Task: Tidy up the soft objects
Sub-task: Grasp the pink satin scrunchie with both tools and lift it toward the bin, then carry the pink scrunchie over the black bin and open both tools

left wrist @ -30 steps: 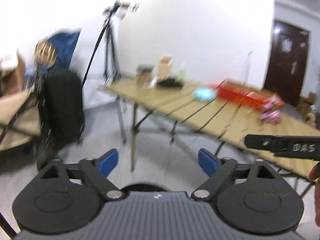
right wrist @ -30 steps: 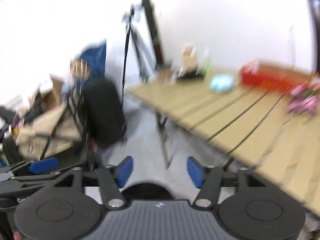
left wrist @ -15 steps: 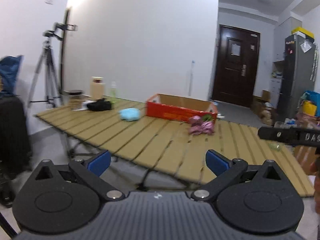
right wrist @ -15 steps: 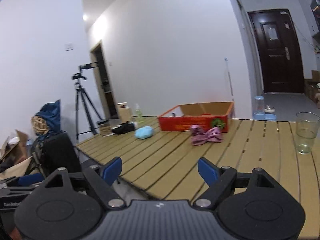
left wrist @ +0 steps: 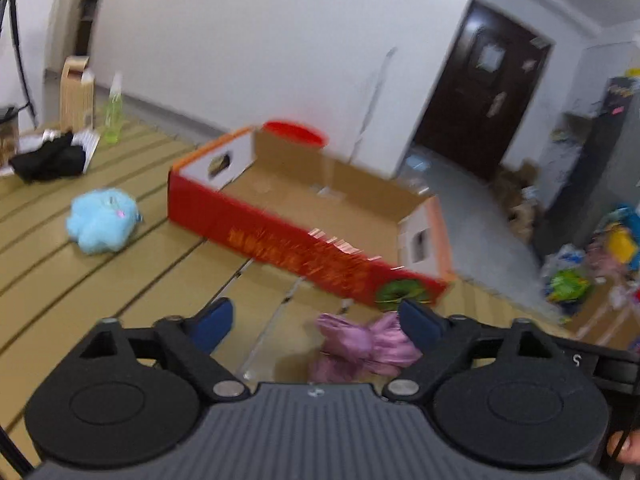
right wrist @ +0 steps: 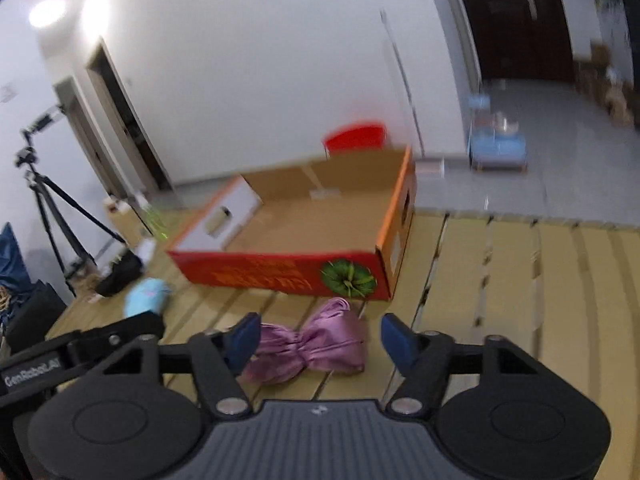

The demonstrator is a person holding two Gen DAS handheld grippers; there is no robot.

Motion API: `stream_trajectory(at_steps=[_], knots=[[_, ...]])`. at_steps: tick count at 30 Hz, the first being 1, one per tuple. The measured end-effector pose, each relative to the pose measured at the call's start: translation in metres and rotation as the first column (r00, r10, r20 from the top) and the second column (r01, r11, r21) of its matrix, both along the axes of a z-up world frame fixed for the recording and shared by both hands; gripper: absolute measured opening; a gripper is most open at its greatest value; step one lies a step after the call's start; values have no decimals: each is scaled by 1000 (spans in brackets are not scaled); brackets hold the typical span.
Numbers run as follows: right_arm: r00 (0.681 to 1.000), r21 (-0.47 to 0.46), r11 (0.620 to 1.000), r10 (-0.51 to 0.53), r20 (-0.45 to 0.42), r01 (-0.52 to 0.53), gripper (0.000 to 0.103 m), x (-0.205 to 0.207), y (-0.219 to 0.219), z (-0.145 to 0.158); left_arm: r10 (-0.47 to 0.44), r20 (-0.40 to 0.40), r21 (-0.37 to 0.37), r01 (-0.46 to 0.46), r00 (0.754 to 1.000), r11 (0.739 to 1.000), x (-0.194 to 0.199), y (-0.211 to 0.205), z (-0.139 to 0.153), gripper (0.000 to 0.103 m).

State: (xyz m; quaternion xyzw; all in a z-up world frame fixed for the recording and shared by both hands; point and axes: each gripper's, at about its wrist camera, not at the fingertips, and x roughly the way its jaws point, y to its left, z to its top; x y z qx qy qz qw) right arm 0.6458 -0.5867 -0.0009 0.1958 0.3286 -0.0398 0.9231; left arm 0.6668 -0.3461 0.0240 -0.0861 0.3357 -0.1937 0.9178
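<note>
Two handheld grippers close in on a purple satin bow lying on a slatted table.

The right gripper (right wrist: 318, 334) and left gripper (left wrist: 316, 320) are both closing, holding nothing. The purple bow (right wrist: 310, 346) lies crosswise before the empty red cardboard box (right wrist: 280, 274); a blue plush toy (left wrist: 102, 220) waits farther left. Nothing is boxed yet.

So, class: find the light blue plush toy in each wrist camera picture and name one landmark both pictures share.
Left wrist view: the light blue plush toy lies on the slatted table at left, apart from the red cardboard box and left of it.
Right wrist view: the toy sits at lower left, blurred, left of the box.
Shared landmark: the red cardboard box, with the purple satin bow in front of it.
</note>
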Motion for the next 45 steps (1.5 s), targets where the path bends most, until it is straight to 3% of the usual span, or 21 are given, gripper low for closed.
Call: stream_trajectory(at_steps=[2, 4, 9, 11, 12, 16, 19, 21, 25, 28, 34, 38, 41, 45], knots=[[998, 6, 1000, -17, -58, 17, 48, 32, -11, -24, 2, -50, 19, -1, 999, 1000, 16, -8, -23, 67], [996, 30, 998, -52, -75, 55, 45, 43, -17, -43, -21, -73, 13, 22, 997, 1000, 13, -7, -42, 64], [996, 112, 994, 6, -84, 3, 42, 45, -19, -65, -125, -5, 88, 125, 992, 988, -11, -15, -64, 63], [996, 105, 994, 13, -84, -4, 33, 44, -16, -69, -147, -34, 66, 149, 989, 987, -9, -16, -66, 46], [996, 108, 994, 25, -89, -16, 19, 42, -13, -69, -170, -55, 50, 173, 984, 984, -8, -18, -68, 27], [994, 21, 999, 46, -96, -44, 12, 33, 3, -59, -190, -58, 30, 192, 980, 981, -10, -20, -67, 12], [995, 20, 999, 37, -90, -35, 9, 22, 11, -48, -177, -60, 14, 178, 982, 984, -21, -9, -51, 11], [996, 20, 998, 59, -73, -58, 9, 9, 21, -31, -175, -19, 6, 175, 984, 985, -33, 5, -31, 11], [993, 34, 992, 120, -1, -120, 9, -20, 59, 16, -159, 72, -46, 163, 985, 986, -77, 73, 17, 11], [978, 72, 976, 203, 35, -205, 9, -43, 106, 43, -116, 110, -60, 123, 987, 991, -118, 139, 36, 11], [919, 78, 915, 393, 39, -395, 9, -72, 238, 59, 22, 108, -5, -22, 994, 1000, -185, 258, 50, 11], [878, 53, 877, 478, 10, -478, 9, -86, 325, 46, 109, 51, -2, -110, 993, 994, -217, 330, 22, 11], [846, 21, 847, 532, -48, -531, 9, -98, 383, 8, 174, -66, -3, -174, 983, 985, -226, 372, -23, 11], [803, -1, 812, 576, -155, -583, 9, -110, 444, -52, 218, -234, 17, -220, 948, 975, -217, 410, -89, 11]])
